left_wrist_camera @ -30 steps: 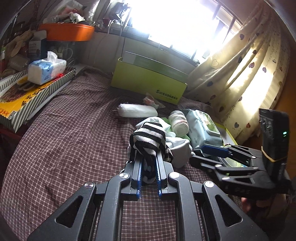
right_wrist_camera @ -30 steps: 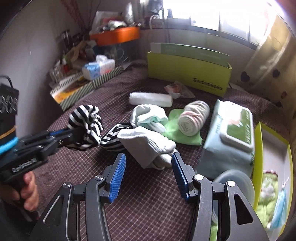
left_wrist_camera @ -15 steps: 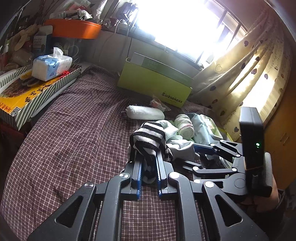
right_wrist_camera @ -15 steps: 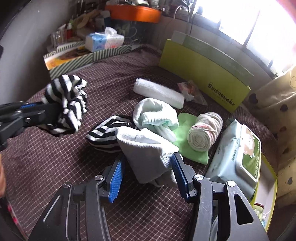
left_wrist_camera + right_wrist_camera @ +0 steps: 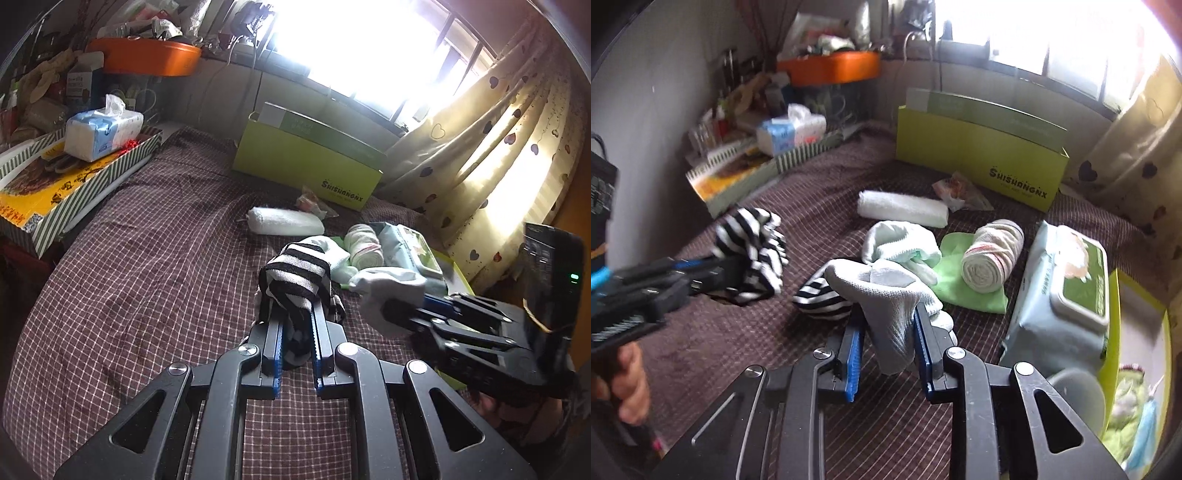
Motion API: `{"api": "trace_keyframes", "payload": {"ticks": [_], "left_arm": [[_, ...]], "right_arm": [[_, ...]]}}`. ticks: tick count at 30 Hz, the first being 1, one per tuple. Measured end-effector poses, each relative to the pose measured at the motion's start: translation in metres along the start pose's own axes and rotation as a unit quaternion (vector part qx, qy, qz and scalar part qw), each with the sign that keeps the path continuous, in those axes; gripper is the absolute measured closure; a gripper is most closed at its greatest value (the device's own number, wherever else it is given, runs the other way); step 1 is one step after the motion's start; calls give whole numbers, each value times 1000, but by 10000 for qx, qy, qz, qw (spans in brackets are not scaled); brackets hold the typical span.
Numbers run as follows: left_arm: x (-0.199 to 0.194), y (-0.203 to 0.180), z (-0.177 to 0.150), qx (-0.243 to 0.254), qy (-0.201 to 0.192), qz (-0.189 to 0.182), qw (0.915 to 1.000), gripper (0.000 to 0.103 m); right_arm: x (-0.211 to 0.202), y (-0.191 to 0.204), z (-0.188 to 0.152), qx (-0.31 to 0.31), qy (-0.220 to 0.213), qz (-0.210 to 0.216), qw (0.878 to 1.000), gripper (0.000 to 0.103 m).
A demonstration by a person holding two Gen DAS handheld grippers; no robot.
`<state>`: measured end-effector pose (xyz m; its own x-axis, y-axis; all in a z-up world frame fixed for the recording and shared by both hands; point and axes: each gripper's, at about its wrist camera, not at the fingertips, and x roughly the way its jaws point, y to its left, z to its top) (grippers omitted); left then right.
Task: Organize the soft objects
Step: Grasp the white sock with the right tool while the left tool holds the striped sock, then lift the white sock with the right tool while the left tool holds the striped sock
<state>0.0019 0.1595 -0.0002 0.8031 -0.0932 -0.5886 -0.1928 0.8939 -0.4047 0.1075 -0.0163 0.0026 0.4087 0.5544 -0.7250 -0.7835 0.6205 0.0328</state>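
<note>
Tongs in your right hand [image 5: 888, 328] have just been closing on the grey sock [image 5: 886, 295], left tongs [image 5: 295, 325] clamped on the striped sock [image 5: 295, 280] above the bed [image 5: 129, 277], so lift slowly, clear of the pile.

Black-and-white striped sock [image 5: 295, 277], pale grey sock [image 5: 886, 291], mint sock [image 5: 901, 243] on lime cloth [image 5: 964, 284]; maroon check bedcover [image 5: 147, 277], lime-green box [image 5: 306, 162], orange tub [image 5: 147, 55].
</note>
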Motion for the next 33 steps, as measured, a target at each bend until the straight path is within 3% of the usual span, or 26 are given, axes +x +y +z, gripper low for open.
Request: {"api": "trace_keyframes", "payload": {"ticks": [17,33], "left_arm": [[-16,-43,5,355,-167,5,9992,90],[-14,-74,3,637,-80,-98,9979,90]], "right_arm": [[-79,-13,-19,465,-938,526,9931,79],[-103,-39,-43,853,-1214,568,9873,79]]}}
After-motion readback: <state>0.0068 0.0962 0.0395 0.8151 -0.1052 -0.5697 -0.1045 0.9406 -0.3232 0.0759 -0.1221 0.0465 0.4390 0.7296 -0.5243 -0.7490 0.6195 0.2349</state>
